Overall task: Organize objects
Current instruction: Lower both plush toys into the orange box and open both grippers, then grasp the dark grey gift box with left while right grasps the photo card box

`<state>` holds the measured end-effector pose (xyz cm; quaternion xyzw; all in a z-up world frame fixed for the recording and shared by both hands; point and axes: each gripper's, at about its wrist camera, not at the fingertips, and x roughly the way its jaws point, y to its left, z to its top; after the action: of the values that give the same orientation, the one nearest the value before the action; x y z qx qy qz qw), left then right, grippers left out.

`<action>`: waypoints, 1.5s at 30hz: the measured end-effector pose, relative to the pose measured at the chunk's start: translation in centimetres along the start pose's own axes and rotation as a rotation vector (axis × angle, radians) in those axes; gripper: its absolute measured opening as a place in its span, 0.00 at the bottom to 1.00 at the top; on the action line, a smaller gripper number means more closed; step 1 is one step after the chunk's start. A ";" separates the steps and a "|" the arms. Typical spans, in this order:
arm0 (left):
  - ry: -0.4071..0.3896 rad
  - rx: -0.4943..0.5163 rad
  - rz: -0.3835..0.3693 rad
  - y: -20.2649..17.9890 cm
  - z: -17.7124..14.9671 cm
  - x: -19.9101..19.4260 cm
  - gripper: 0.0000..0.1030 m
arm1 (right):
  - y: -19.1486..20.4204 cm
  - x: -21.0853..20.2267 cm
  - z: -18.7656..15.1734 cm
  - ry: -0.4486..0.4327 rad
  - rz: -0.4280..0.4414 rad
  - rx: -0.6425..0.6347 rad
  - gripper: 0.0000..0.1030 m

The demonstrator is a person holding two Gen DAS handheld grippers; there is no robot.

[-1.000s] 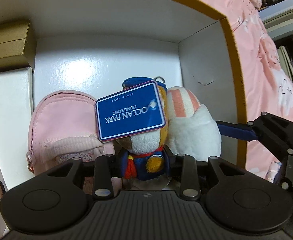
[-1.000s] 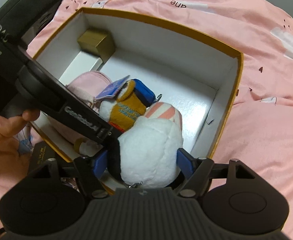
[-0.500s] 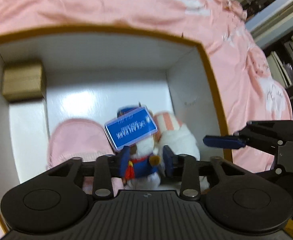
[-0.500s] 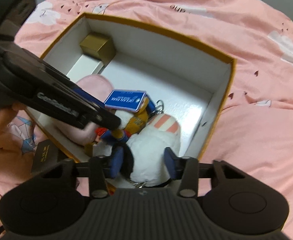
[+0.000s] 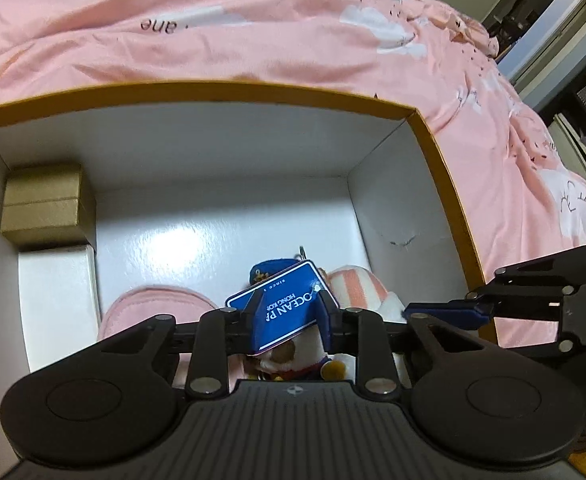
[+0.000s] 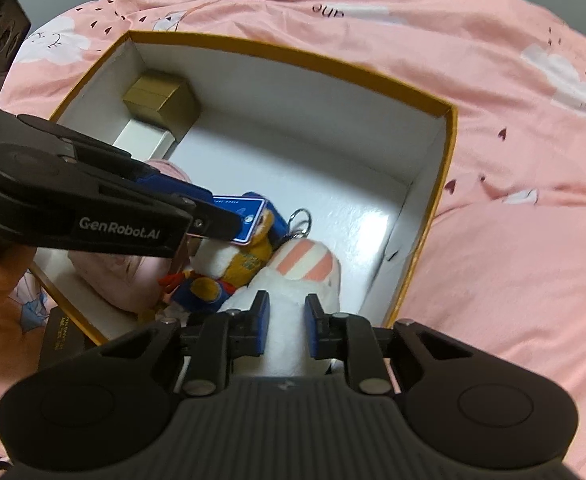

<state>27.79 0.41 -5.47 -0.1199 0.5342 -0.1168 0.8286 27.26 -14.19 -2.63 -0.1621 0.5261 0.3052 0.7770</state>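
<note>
Box: set on a bedspread. Held within, along the left wall: a small box in the far corner, a flat carton in front of it. Along the near wall, left to right: pouch, tagged toy, striped plush, all touching. The far right floor is left bare.

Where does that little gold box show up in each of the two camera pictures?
Left wrist view: the gold box sits at mid-left, in the far left corner of the open box.
Right wrist view: it is at upper left, in the same far corner.
Shared landmark: the blue tag on the plush toy.
</note>
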 end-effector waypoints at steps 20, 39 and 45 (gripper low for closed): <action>-0.165 0.079 -0.022 -1.2 -4.8 -10.3 0.31 | 3.7 -7.3 -4.2 -0.232 0.001 0.036 0.22; -0.094 -0.542 -0.031 7.5 -17.3 -9.2 0.54 | 10.8 -1.7 -9.3 -0.207 0.196 0.214 0.39; -0.109 -0.634 -0.073 8.5 -17.8 -7.6 0.65 | 10.3 -0.8 -9.3 -0.188 0.181 0.239 0.26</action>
<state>9.01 9.58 -8.87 -0.3973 0.4942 0.0323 0.7726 13.72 -11.87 -4.85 0.0086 0.4962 0.3229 0.8059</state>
